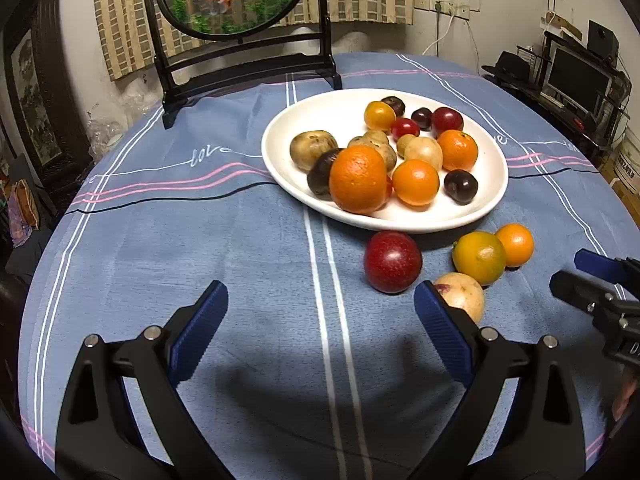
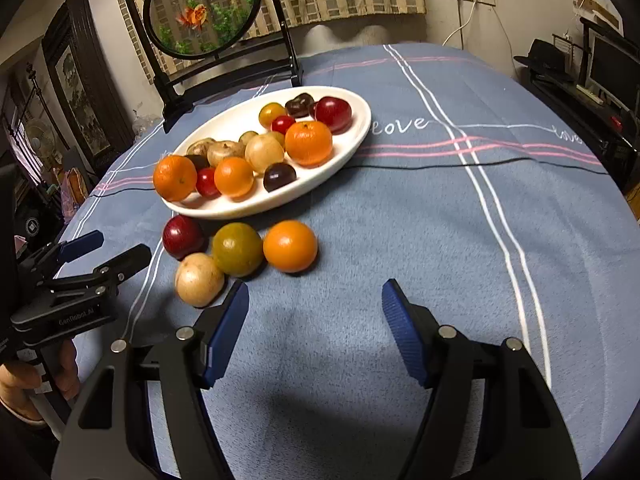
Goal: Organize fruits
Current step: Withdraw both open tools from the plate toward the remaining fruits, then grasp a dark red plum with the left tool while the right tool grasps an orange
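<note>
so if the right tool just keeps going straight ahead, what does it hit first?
Probably the orange fruit on the cloth: it lies just ahead of the open right tool, slightly left of centre. Depth is unclear; it might slip past toward the white plate.

The left claw (image 1: 320,312) fills the lower frame of its own view, jaws spread wide and empty. The right claw (image 2: 314,312) likewise gapes empty; a hand (image 2: 24,384) grips at lower left.

Checked curtain (image 1: 248,4) on back wall; dark framed painting (image 1: 32,92) left; monitor (image 1: 576,80) right.
</note>
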{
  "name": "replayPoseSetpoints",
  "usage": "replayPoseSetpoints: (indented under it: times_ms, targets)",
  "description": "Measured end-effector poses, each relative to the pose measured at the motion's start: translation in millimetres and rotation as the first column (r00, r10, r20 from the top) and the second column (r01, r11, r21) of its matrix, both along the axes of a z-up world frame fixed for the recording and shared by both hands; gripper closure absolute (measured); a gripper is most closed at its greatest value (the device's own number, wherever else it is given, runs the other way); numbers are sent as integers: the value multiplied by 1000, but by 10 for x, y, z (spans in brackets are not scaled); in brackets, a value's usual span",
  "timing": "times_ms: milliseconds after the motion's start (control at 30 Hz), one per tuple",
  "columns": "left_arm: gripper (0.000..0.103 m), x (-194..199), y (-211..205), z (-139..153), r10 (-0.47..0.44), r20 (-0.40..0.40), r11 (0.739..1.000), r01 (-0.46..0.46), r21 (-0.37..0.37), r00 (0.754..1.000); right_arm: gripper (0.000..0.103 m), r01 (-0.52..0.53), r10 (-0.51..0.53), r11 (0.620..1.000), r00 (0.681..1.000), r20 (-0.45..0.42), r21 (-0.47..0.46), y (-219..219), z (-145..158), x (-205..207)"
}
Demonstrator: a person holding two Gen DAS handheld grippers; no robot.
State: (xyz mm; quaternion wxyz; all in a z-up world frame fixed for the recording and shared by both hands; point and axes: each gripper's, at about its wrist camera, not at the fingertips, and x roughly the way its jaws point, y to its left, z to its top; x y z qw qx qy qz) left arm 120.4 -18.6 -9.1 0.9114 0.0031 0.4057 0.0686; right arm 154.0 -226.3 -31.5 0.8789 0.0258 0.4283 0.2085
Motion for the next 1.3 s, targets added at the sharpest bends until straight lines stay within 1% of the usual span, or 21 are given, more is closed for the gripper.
replayPoseSetpoints:
  times_ms: [267,400,500,633,700,867,933,967,1000,1033,1100,1133,1167,1233,1300]
  targets:
    - [7,117,-24,-37,-7,-21,1000,6,-29,1000,33,-15,15,1000,1000,-16,5,-9,-52,-4]
    - [7,212,-44,-41,-11,-34,998,9,-64,999,33,-14,14,1000,1000,-18,8,-15,-55,-6]
    - [7,273,-34,-62,4,-37,997,-7,-81,999,33,-17,17,1000,1000,-16,8,-11,-48,-8]
    - [7,375,5,-120,26,-67,992,-34,-123,997,33,-27,27,1000,1000,-10,11,3,-34,-15]
    - [8,415,-8,-145,33,-76,992,-41,-116,997,33,-29,29,1000,1000,-12,12,8,-37,-16]
    - [8,494,-82,-216,26,-97,997,-32,-70,995,33,-28,28,1000,1000,-14,13,10,-40,-25]
    - [11,529,-87,-264,22,-111,997,-29,-68,994,33,-28,28,1000,1000,-14,13,7,-37,-30]
    - [16,532,-82,-270,15,-108,997,-24,-80,994,33,-27,27,1000,1000,-14,13,6,-37,-27]
    - [24,536,-85,-276,0,-111,995,-11,-96,994,33,-26,27,1000,1000,-13,13,3,-36,-34]
    - [29,531,-94,-278,-17,-110,994,5,-111,994,33,-27,27,1000,1000,-14,13,3,-36,-30]
    - [49,509,-143,-268,-57,-101,991,44,-123,993,33,-24,24,1000,1000,-15,10,3,-37,-24]
    - [54,500,-169,-263,-75,-96,990,63,-126,993,33,-23,23,1000,1000,-16,11,-3,-33,-18]
    - [63,491,-198,-256,-97,-92,988,85,-132,991,33,-23,23,1000,1000,-16,11,-6,-32,-15]
    - [63,478,-209,-261,-100,-90,988,88,-129,991,33,-23,23,1000,1000,-16,10,-7,-32,-16]
    - [63,473,-187,-265,-104,-86,985,90,-150,991,33,-24,24,1000,1000,-16,10,-12,-30,-26]
